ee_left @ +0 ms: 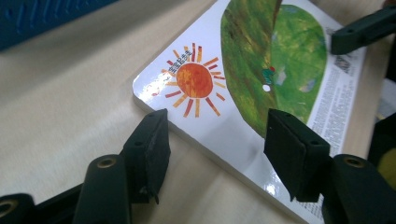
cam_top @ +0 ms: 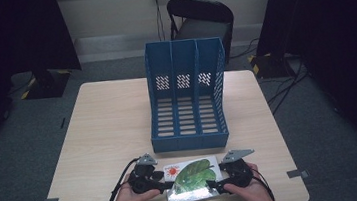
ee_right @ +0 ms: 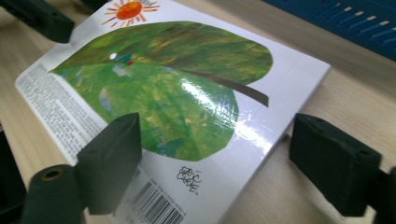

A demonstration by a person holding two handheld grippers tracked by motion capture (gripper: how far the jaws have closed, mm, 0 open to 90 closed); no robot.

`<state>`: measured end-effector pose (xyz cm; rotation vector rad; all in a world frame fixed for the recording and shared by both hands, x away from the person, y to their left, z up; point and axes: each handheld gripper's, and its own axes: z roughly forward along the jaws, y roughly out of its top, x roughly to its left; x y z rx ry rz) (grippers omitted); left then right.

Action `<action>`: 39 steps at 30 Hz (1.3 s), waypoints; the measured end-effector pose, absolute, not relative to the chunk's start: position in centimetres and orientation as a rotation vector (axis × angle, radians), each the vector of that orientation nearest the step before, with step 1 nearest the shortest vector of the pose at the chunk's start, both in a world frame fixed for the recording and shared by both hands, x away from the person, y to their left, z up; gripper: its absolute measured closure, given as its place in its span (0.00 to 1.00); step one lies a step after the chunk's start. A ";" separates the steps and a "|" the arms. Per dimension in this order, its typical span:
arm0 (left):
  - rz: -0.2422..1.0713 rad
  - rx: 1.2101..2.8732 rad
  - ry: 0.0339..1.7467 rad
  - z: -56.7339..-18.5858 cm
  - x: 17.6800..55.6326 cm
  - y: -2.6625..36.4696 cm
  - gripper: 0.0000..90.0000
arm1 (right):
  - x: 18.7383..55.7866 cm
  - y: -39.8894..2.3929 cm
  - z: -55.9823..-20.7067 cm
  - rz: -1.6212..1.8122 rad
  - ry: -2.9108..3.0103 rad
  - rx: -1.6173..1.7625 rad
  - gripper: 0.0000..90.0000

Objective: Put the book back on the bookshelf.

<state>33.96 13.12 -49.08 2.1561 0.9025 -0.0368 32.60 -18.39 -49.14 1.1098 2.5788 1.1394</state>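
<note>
A picture book [cam_top: 192, 179] lies flat near the table's front edge, its cover showing a large green leaf and an orange sun [ee_left: 194, 80]. My left gripper [cam_top: 168, 184] sits at the book's left end. It is open, with one jaw on the table beside the corner and the other over the cover [ee_left: 219, 149]. My right gripper [cam_top: 213, 187] is at the book's right end, also open. One of its jaws hangs over the barcode side and the other stands off the book's edge [ee_right: 219, 158]. Neither pair of pads presses on the book [ee_right: 187, 93].
A blue three-slot file rack [cam_top: 186, 94] stands upright in the middle of the wooden table [cam_top: 109, 128], just behind the book. A dark chair [cam_top: 201, 20] stands beyond the far edge. The person's hands come in at the table's near edge.
</note>
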 end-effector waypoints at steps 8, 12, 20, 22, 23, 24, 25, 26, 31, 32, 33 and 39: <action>-0.034 2.133 0.911 -49.2 35.5 13.4 0.47 | 31.8 -18.3 -48.9 1.151 2.613 1.074 0.14; -0.025 2.125 0.919 -49.3 35.6 13.6 0.42 | 32.1 -18.3 -49.0 1.153 2.610 1.075 0.15; -0.003 2.098 0.936 -49.4 35.6 13.7 0.33 | 32.1 -18.1 -49.1 1.156 2.622 1.068 0.14; 0.001 2.106 0.929 -49.4 35.7 13.4 0.32 | 32.1 -18.0 -49.1 1.146 2.629 1.067 0.14; 0.001 2.106 0.929 -49.4 35.7 13.4 0.29 | 32.1 -18.0 -49.1 1.146 2.629 1.067 0.14; 0.016 2.116 0.918 -49.4 35.6 13.2 0.28 | 32.1 -17.9 -49.2 1.134 2.633 1.061 0.14; 0.020 2.116 0.915 -49.4 35.7 13.1 0.28 | 32.1 -17.9 -49.2 1.135 2.633 1.062 0.14; 0.017 2.106 0.927 -49.5 35.7 13.1 0.28 | 32.1 -18.0 -49.1 1.136 2.636 1.061 0.14; 0.012 2.060 0.962 -49.7 36.0 12.9 0.26 | 32.1 -18.0 -49.2 1.137 2.636 1.059 0.15; 0.021 2.034 0.978 -49.8 36.1 12.7 0.25 | 32.1 -18.0 -49.2 1.134 2.637 1.061 0.14; 0.021 2.034 0.978 -49.8 36.1 12.7 0.25 | 32.1 -18.0 -49.2 1.132 2.641 1.063 0.14; -0.010 2.000 1.028 -49.7 36.3 12.9 0.28 | 32.2 -18.0 -49.2 1.130 2.640 1.074 0.15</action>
